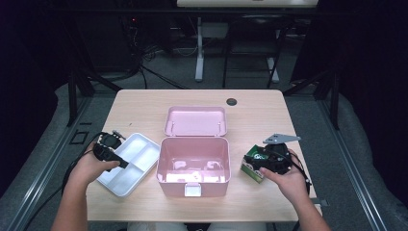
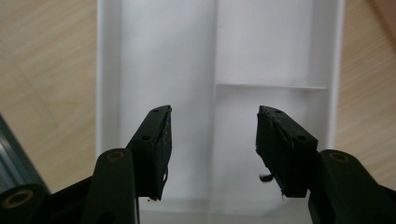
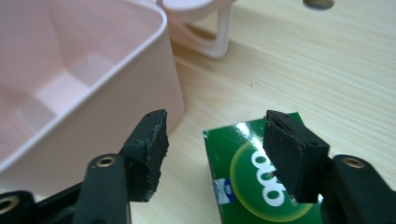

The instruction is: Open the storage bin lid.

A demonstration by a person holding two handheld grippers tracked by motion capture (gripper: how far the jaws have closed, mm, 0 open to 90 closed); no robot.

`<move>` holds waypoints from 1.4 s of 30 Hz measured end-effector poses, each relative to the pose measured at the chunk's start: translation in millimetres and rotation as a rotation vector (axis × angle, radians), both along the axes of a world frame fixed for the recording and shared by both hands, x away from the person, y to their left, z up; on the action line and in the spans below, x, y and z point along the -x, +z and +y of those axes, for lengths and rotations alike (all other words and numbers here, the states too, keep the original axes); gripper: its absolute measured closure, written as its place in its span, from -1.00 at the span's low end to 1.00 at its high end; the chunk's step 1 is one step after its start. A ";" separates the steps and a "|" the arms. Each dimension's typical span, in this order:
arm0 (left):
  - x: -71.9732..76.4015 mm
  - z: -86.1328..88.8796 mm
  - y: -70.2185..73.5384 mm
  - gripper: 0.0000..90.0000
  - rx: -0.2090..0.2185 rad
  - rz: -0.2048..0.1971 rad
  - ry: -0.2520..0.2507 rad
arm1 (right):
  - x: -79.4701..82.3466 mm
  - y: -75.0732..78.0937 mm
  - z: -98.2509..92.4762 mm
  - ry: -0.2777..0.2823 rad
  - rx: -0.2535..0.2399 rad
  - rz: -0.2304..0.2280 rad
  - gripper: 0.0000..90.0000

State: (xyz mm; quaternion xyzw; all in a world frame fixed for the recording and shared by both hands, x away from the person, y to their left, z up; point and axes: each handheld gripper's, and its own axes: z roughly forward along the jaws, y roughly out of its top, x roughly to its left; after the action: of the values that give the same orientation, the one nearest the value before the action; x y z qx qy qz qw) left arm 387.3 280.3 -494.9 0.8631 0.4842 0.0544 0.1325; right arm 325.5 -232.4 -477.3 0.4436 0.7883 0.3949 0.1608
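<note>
Early on, I judge: pink box (image 1: 193,166) lies open and empty; left hand-held gripper (image 2: 214,140) spread over white tray (image 2: 108,93); right hand-held gripper (image 3: 215,149) spread over green carton (image 3: 243,182), nothing gripped yet.

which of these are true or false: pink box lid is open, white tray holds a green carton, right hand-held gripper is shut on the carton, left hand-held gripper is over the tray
1. The pink box has its lid open. True.
2. The white tray holds a green carton. False: its compartments are empty, and the green carton lies on the table right of the box.
3. The right hand-held gripper is shut on the carton. False: its jaws are open over it.
4. The left hand-held gripper is open over the tray. True.
</note>
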 end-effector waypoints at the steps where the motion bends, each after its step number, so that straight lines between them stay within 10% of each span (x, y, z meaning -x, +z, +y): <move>1: 1.1 0.3 2.1 -0.04 0.018 -0.008 -0.018 | -5.8 2.4 2.5 0.034 0.058 0.055 -0.13; 17: 5.1 7.7 7.0 -0.16 0.041 -0.016 -0.030 | -48.0 28.5 18.3 0.136 0.339 0.306 -0.63; 28: 5.6 9.3 7.6 -0.17 0.053 -0.016 -0.028 | -81.1 14.2 15.7 0.159 0.519 0.521 -0.81; 42: 5.2 6.1 6.4 -0.17 0.069 -0.008 -0.054 | -88.5 0.2 21.1 0.196 0.547 0.564 -0.86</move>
State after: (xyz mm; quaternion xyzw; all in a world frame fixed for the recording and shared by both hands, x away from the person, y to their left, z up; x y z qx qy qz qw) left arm 382.1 286.4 -488.5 0.8706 0.4619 0.0373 0.1654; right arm 414.1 -211.3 -477.1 0.3982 0.9160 0.0469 0.0121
